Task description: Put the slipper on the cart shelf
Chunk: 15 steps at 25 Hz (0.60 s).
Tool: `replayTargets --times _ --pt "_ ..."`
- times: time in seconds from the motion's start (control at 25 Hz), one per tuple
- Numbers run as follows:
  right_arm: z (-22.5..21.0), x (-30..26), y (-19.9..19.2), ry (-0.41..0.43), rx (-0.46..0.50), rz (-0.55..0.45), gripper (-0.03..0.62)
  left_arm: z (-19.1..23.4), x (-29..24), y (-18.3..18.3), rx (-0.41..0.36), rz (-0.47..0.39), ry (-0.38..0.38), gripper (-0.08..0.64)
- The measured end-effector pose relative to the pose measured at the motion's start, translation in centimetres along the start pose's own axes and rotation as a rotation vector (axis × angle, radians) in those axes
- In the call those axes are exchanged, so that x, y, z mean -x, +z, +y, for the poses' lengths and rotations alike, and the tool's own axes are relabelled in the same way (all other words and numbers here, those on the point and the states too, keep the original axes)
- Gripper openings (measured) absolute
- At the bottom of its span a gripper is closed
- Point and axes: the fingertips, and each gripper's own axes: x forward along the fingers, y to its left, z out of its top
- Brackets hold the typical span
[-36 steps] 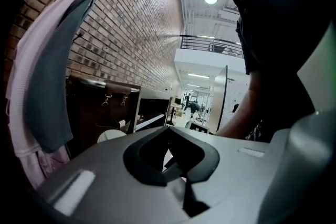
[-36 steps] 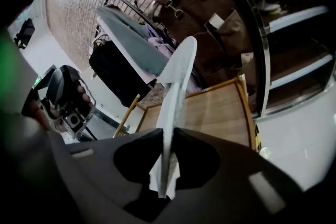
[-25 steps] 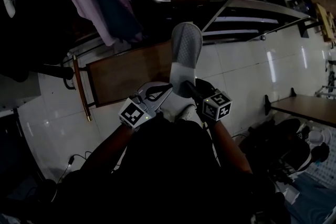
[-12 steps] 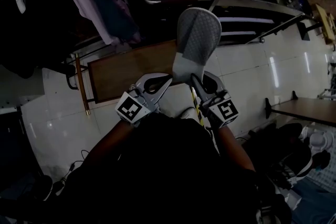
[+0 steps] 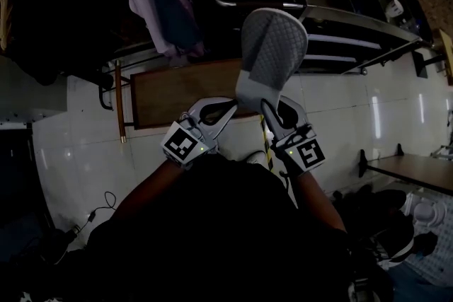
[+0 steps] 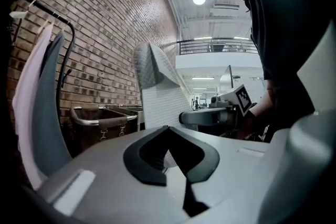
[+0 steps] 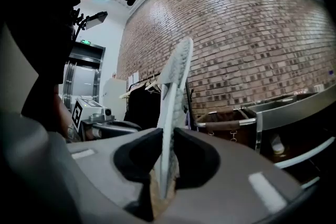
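Observation:
A grey slipper [image 5: 272, 53] with a quilted sole stands upright in front of me, toe up. My right gripper [image 5: 265, 104] is shut on its heel end; in the right gripper view the slipper [image 7: 176, 92] rises edge-on between the two dark pads [image 7: 197, 157]. My left gripper [image 5: 226, 109] is just left of the heel, shut with nothing in it. In the left gripper view the slipper [image 6: 157, 92] stands beyond the closed pads. The metal cart [image 5: 354, 39] with its shelves lies ahead to the right, beyond the slipper.
A clothes rack with hanging garments [image 5: 152, 3] is at the upper left. A brown wooden board [image 5: 177, 92] lies on the tiled floor under the grippers. A brown bin with a metal rim [image 7: 226, 118] stands by the brick wall. A dark table [image 5: 417, 170] is at the right.
Both grippers and the slipper have moved up and slightly right, toward the cart. The right gripper's hold on the heel is unchanged.

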Motion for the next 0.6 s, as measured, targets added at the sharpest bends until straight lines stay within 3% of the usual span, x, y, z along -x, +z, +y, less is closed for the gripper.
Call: replayTargets --times 0.2,0.4,0.6 --pt "0.3 0.1 0.7 -0.008 0.012 -0.027 0.066 0.1 0.1 -0.5 0.006 0.025 0.002 0.002" --pt "0.4 0.7 0.4 -0.016 0.023 -0.025 0.066 -0.8 0.1 0.0 0.016 -0.030 -0.036 0.003" --pt "0.0 1.1 0.1 -0.042 0.013 -0.021 0.066 -1.3 -0.4 -0.1 0.018 -0.025 -0.061 0.003"
